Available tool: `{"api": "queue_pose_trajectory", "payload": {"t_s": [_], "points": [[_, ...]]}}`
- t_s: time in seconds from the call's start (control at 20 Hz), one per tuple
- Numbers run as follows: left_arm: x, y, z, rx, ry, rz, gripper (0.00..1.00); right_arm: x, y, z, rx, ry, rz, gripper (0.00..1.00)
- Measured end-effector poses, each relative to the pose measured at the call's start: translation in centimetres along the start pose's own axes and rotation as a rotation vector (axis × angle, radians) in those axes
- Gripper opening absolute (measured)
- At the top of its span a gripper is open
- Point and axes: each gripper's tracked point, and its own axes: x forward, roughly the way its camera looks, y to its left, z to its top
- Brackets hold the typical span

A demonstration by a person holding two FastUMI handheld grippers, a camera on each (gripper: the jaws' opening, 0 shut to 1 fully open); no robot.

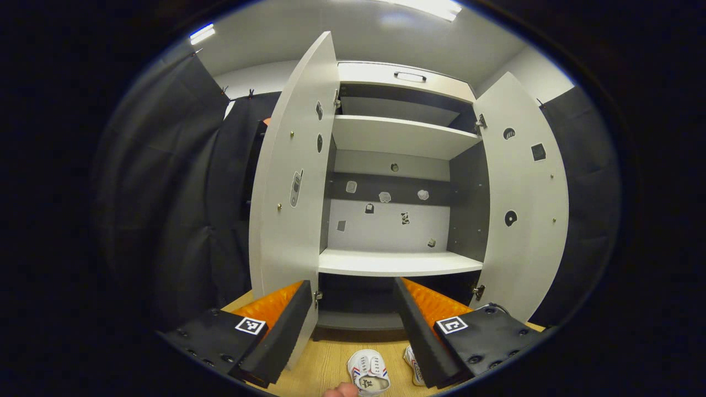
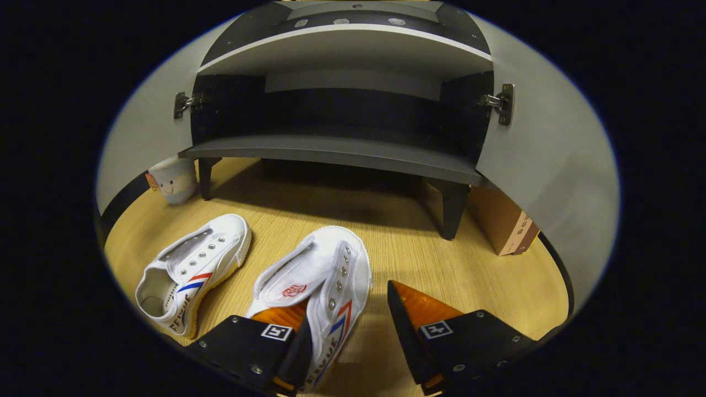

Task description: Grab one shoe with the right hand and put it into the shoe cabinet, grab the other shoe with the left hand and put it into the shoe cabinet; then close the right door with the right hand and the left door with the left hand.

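**Right gripper straddling the nearer shoe before the grasp**

The right gripper [image 2: 345, 331] stood with jaws apart, one finger inside the nearer shoe [image 2: 325, 281], the other clear of its outer side; nothing was clamped. That shoe's long axis ran roughly along the fingers, toe toward the shoe cabinet [image 2: 342, 151]. The second shoe [image 2: 193, 270] lay beside it on the wooden floor [image 2: 441, 264]. The left gripper [image 1: 353, 325], open and empty, faced the open doors.

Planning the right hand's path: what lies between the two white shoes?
Bare wooden floor: in the right gripper view, nothing sits between the left shoe and the right shoe.
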Motion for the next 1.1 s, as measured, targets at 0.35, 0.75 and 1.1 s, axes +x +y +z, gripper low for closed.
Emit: {"api": "queue_pose_trajectory", "payload": {"t_s": [0.35, 0.75, 1.1], "points": [[-0.4, -0.4, -0.2, -0.001, 0.001, 0.0, 0.96, 0.1, -2.1, -0.4, 0.032, -0.007, -0.079, 0.02], [-0.2, -1.1, -0.7, -0.019, -0.001, -0.026, 0.96, -12.5, -2.1, 8.8, 0.127, -0.224, -0.083, 0.01], [-0.1, -2.3, -2.1, -0.038, 0.014, -0.076, 0.96, -22.2, -3.3, 24.8, 0.118, -0.415, -0.139, 0.01]]}}
